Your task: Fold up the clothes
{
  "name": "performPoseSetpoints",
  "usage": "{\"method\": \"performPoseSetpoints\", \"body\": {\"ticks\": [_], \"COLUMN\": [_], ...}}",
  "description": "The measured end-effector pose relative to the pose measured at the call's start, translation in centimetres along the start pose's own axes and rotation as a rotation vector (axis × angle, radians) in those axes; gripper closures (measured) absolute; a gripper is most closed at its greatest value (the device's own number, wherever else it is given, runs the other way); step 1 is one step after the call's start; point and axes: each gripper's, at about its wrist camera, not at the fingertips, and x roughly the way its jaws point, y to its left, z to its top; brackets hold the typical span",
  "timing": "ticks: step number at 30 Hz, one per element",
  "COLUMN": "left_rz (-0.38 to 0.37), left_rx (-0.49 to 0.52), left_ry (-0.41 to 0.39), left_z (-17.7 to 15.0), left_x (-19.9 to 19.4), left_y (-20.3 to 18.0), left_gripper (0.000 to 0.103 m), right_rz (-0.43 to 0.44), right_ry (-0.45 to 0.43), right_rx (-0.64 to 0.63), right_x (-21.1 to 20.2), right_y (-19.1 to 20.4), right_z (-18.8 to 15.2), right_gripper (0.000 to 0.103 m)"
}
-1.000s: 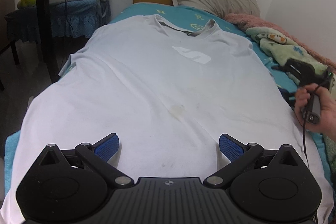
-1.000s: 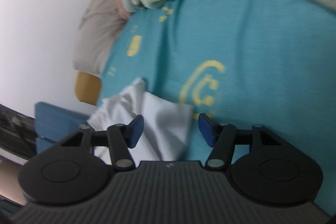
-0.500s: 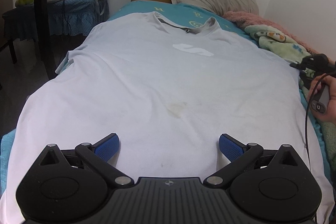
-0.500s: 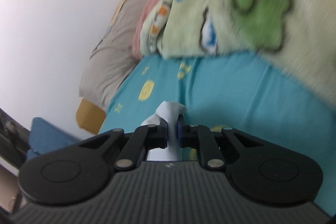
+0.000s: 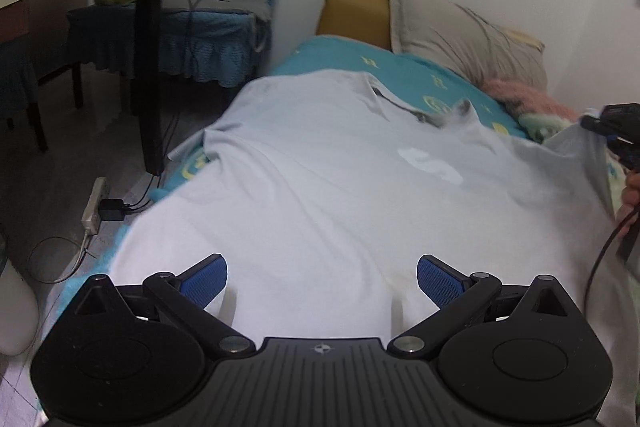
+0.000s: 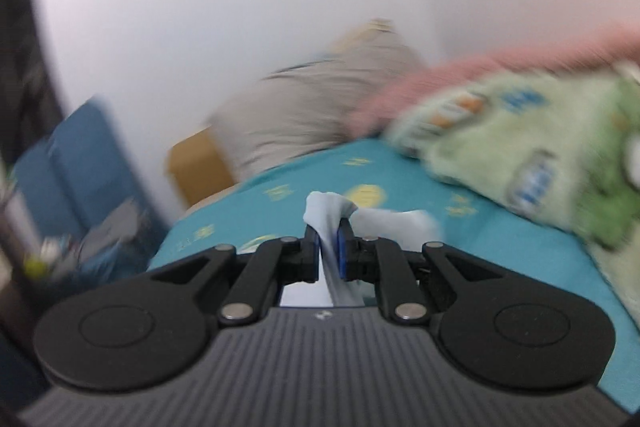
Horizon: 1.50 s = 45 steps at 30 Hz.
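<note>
A white T-shirt [image 5: 328, 187] with a pale logo lies front up along the teal bed sheet [image 5: 344, 55]. My left gripper [image 5: 322, 279] hovers open over the shirt's lower part, nothing between its blue pads. In the right wrist view my right gripper [image 6: 329, 239] is shut on a bunched piece of the shirt's sleeve [image 6: 326, 215], lifted off the sheet [image 6: 500, 259]. The left wrist view shows that right gripper [image 5: 618, 135] at the right edge, with the shirt's right side pulled up toward it.
A grey pillow [image 5: 464, 35] and a tan headboard [image 5: 354, 13] are at the bed's head. A green patterned blanket [image 6: 540, 139] and a pink one [image 5: 528, 99] lie along the right side by the wall. A dark post [image 5: 150, 75], blue chairs and a power strip [image 5: 94, 207] stand left of the bed.
The right gripper closed on the sleeve, rolled upright and rose, lifting the shirt's right side. The left gripper swung so the view now shows more floor on the left; its jaws stayed open.
</note>
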Motion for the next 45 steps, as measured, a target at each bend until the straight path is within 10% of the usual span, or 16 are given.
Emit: {"method": "performPoseSetpoints", "body": {"ticks": [7,12,14,18,28,35,45], "left_rz": [0.08,0.09,0.088,0.076,0.05,0.016,-0.011], "left_rx": [-0.056,-0.127,-0.134,-0.112,-0.01,0.078,0.225], "left_ry": [-0.047,0.004,0.022,0.046,0.029,0.052,0.106], "left_z": [1.6,1.4,1.4,1.2,0.0,-2.3,-5.6], "left_x": [-1.1,0.4,1.3,2.4,0.4,-3.6,-6.2], "left_y": [4.1,6.8,7.2,6.7,3.9,1.1,-6.3], "left_gripper": [0.001,0.001,0.001,0.001,0.001,0.001,0.004], "right_rz": [0.159,0.087,0.083,0.112,0.129,0.129,0.094], "right_ry": [0.174,0.313,0.346,0.359,0.304,0.299,0.194], "right_rx": [-0.366,-0.449,-0.432,-0.349,-0.131,-0.011,0.082], "right_x": [5.7,9.7,9.6,6.6,-12.5,-25.5,-29.0], "right_y": [15.9,18.6,18.3,16.8,9.9,2.1,-4.3], "right_z": [-7.9,-12.4,-12.5,-11.0,-2.9,-3.1,-1.1], "right_gripper": [0.091,0.089,0.086,0.014,0.014,0.014,0.014]}}
